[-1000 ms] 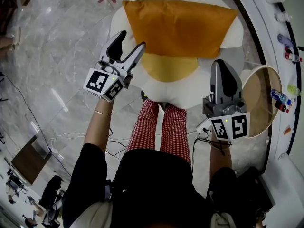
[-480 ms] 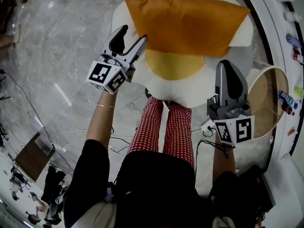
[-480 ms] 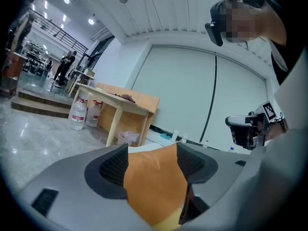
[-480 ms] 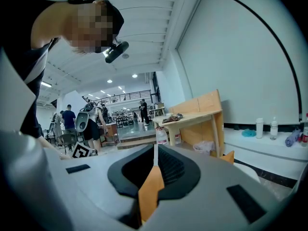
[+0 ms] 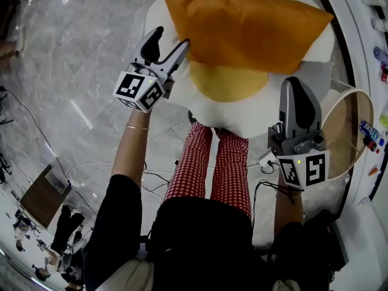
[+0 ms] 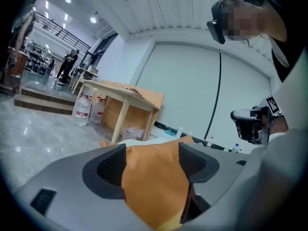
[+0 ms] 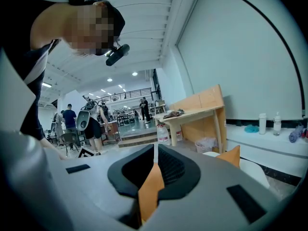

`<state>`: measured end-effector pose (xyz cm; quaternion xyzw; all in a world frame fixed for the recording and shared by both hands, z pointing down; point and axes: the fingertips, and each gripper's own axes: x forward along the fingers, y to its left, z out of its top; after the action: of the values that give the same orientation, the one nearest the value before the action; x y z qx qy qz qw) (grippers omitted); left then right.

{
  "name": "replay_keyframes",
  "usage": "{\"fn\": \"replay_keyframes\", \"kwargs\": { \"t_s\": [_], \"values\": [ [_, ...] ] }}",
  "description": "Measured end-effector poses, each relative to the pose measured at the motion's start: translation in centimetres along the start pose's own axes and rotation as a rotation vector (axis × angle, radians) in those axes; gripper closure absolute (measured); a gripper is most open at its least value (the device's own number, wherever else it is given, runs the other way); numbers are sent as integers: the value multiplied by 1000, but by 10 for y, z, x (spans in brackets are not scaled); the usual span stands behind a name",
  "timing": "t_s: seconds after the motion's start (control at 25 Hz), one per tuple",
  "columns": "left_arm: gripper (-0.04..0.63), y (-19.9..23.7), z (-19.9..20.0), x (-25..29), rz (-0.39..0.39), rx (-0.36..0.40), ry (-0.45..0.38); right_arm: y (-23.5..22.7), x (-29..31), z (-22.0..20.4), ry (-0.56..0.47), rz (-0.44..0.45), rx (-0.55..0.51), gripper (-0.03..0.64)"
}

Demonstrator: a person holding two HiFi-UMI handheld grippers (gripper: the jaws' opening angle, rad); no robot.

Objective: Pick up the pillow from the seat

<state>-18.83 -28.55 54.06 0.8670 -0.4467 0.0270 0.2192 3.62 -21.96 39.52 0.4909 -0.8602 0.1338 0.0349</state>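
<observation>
On seat (image 5: 260, 115), pillow (image 5: 242, 23) looks soft, light — corner best hold; my left tongs (image 5: 170, 38) opening, corner between jaws, unpinched; right tongs (image 5: 297, 86) pressed together, empty.

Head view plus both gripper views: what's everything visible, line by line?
pillow: one, orange, on the seat
seat: one, white, yellow centre, under pillow
round table: one, wooden top, right of seat
wooden table: one, pale, background
water jugs: two, clear, beside wooden table
floor: grey marble
legs: two, red check, at seat's near edge
left tongs: one, grey, opening at pillow's left edge, not pressing it
right tongs: one, grey, shut, over seat's right side
</observation>
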Motion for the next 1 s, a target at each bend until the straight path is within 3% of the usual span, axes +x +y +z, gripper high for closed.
{"fn": "replay_keyframes", "kwargs": {
  "t_s": [0.4,0.64,1.0],
  "values": [
    [256,36,-43,17,16,-20,72,-4,16,-25,30,16,15,594],
    [256,59,-54,31,40,-42,53,-10,21,-34,29,18,15,594],
    [256,73,-77,50,41,-38,99,-16,16,-44,49,17,13,594]
  ]
}}
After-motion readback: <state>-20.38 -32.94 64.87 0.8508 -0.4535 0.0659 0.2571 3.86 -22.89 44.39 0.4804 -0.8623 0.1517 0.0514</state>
